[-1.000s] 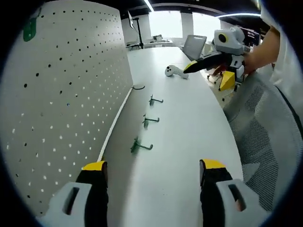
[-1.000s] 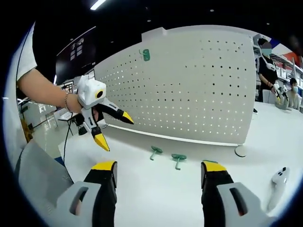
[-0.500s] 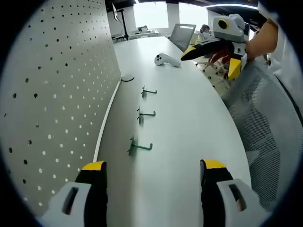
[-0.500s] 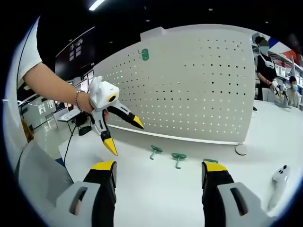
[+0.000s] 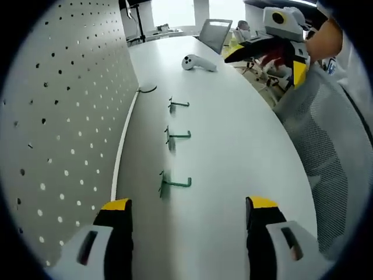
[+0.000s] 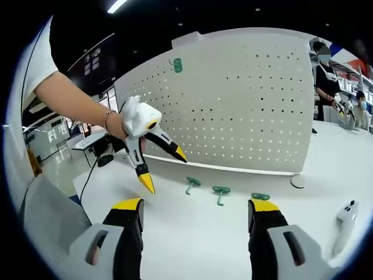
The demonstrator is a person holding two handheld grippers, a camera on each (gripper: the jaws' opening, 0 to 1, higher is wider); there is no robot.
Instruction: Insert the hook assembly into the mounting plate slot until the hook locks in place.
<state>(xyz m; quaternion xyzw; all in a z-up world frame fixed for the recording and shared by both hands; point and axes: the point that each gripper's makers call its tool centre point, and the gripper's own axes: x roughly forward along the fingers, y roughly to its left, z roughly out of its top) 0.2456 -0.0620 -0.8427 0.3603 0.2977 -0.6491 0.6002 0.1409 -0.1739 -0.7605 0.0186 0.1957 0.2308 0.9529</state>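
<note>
Left gripper (image 6: pixel 158 166), jaws apart and empty, hovers near 3 green hooks (image 5: pixel 173 184) laid beside the pegboard (image 6: pixel 245 111); right gripper (image 6: pixel 195 219) open too.

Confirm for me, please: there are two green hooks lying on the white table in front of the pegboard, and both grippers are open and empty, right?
Not quite: three green hooks lie on the white table, not two. The left gripper view shows them in a row beside the pegboard. The rest holds: the left gripper and right gripper are open and empty.
</note>
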